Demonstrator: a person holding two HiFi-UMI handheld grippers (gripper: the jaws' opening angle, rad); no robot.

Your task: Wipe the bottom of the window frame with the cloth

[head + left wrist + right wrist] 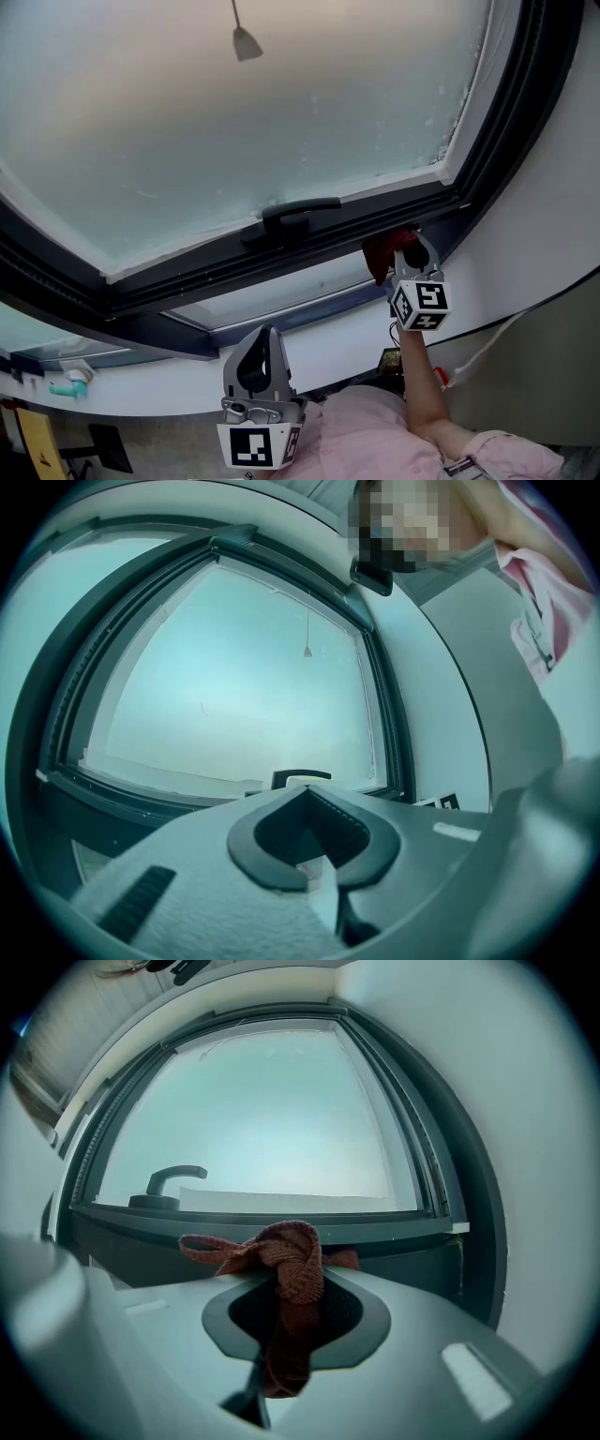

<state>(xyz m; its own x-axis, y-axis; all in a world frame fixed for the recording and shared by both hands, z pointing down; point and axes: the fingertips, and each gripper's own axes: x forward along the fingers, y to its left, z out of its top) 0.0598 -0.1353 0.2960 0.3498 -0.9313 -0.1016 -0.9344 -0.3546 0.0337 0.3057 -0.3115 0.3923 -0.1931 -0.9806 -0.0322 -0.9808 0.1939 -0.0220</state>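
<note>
In the head view a dark window frame [309, 246] runs slantwise, with a black handle [292, 217] on its bottom rail. My right gripper [409, 244] is raised to that rail near the right corner, shut on a red-brown cloth [381, 253] that touches the frame. The right gripper view has the cloth [292, 1265] bunched between the jaws of the right gripper [292, 1290], just short of the bottom rail [394, 1232]; the handle [169, 1185] lies to the left. My left gripper [264, 349] hangs low and away from the window; in its own view this left gripper [314, 808] is shut and holds nothing.
A white wall [553, 216] rises right of the frame, and a white cable [492, 342] runs along it. A small grey pendant [246, 42] shows through the frosted pane. A teal object [67, 386] sits at the lower left. A person's pink sleeve [370, 431] fills the bottom.
</note>
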